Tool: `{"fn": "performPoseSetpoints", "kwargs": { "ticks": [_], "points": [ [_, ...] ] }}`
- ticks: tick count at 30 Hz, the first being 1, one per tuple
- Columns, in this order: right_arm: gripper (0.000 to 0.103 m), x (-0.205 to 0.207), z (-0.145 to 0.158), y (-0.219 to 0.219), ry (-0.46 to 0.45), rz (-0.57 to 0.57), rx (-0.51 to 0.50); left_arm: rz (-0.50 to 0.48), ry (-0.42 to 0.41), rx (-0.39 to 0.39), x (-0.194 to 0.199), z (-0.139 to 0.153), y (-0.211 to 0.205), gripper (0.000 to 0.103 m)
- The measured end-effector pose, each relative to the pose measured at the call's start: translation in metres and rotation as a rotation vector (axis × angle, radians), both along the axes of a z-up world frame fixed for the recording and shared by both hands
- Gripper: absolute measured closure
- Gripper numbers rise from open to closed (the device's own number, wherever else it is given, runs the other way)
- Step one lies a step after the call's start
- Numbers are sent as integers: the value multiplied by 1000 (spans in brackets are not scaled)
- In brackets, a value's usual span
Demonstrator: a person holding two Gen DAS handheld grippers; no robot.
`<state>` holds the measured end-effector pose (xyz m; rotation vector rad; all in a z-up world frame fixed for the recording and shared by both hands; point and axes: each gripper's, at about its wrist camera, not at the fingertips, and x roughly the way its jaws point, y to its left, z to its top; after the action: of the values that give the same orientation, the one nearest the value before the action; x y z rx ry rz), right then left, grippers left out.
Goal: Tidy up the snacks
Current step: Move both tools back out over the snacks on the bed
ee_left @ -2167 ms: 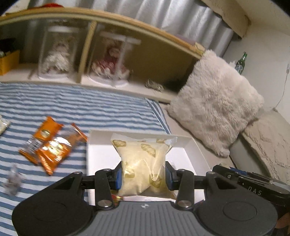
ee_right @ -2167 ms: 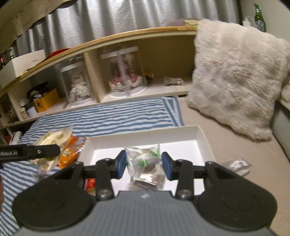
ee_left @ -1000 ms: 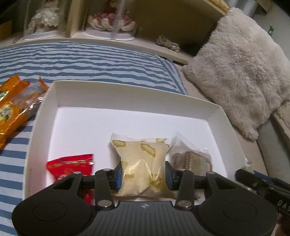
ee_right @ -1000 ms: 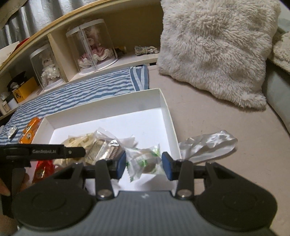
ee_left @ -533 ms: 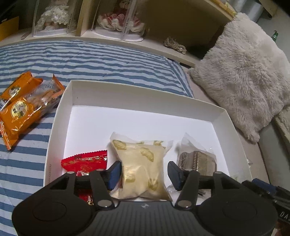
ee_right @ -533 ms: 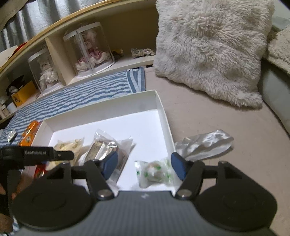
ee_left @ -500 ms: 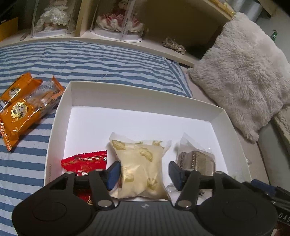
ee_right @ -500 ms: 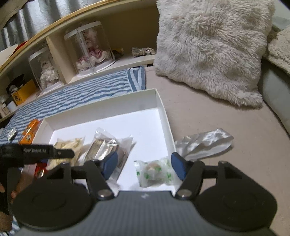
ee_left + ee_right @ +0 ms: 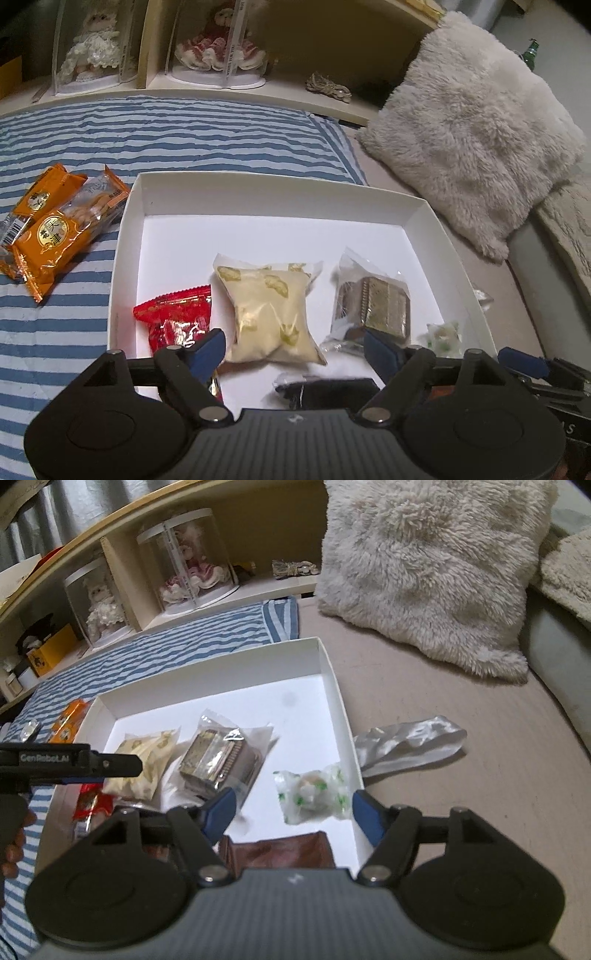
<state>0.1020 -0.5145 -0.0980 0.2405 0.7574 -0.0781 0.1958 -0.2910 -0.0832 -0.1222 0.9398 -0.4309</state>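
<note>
A white box (image 9: 280, 188) lies on the bed and holds several snacks. A cream packet (image 9: 269, 310) rests flat in it. My left gripper (image 9: 293, 350) hovers just in front of that packet; its jaws are opening and the pads are clear of it. A red packet (image 9: 177, 317) and a clear-wrapped brown pastry (image 9: 376, 302) flank the cream one. In the right wrist view a green-and-white wrapped sweet (image 9: 314, 794) lies near the box wall (image 9: 332, 672). It lies between the opening jaws of my right gripper (image 9: 293, 812), untouched.
Two orange packets (image 9: 55, 229) lie on the striped blanket (image 9: 184, 136) left of the box. A silver wrapper (image 9: 410, 746) lies on the beige cover to the right. A fluffy pillow (image 9: 472, 122) and a shelf with doll cases (image 9: 218, 40) stand behind.
Both grippers opened. The left let go of the cream packet and the right let go of the green-and-white sweet, both now lying in the box. The left gripper drew back slightly.
</note>
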Motion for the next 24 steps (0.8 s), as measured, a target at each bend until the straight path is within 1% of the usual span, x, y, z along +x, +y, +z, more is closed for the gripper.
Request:
{"fn": "performPoseSetpoints", "kwargs": {
  "ticks": [1,3,7,8,13,17,19,24],
  "points": [
    [26,-2,1,1,0,2,-2,-4,-3,0,-3,2,1,16],
    [25,-5,3,4,-1,-2,-12,-12,-9,0,-8,7,3,10],
    [17,-13,9,6,-12,-19,-9,-18,-26,-2,-19,16,8,3],
    [13,-14,11,6,-14,-23,-4,-20,-29,-5,-22,19,10,0],
    [1,-26,21,10,-31,-46,-23,-35,-62,2,-36,31,20,0],
    [1,-35,29,13,-33,-59,-40,-33,-83,6,-45,40,28,0],
    [1,-39,33,15,-36,-64,-52,-44,-79,20,-48,44,32,0],
    [0,-47,45,21,-45,-64,-74,-39,-111,25,-58,53,44,0]
  ]
}}
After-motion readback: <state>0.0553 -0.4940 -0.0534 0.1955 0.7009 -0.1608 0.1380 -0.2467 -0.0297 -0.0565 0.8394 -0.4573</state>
